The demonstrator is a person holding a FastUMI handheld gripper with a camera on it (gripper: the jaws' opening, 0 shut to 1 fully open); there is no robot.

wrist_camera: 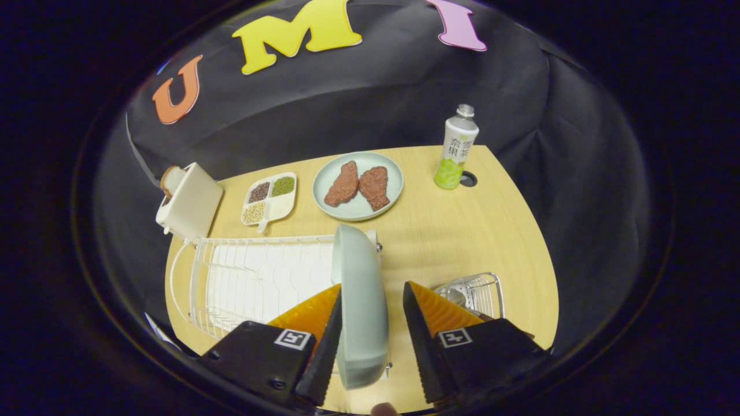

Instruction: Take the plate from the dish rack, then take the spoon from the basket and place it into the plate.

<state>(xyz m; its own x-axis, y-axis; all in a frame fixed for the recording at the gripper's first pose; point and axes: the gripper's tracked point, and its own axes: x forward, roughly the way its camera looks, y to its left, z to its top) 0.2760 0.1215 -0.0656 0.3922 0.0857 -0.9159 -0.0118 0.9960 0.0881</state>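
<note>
A smooth, pale green plate [359, 300] stood on edge at the right end of the white wire dish rack [254, 283], its rounded back glossy and its rim pointing up the frame. The gripper [370, 323] straddled it with jaws parted wide: the left finger lay against the plate's edge, while a clear gap of wooden table [462, 231] separated the right finger from it, so it was not clamped. Lower right, just beyond the right finger, sat a small wire basket [477, 292] with a metal spoon [457, 296] partly hidden inside. Toward the upper middle, a second round plate [357, 186] carried two rough brown meat patties. Left of it lay a white divided tray [269, 197] of grains, then a boxy cream toaster [189, 202] holding bread. A green-labelled bottle [457, 149] stood upright at the upper right.
</note>
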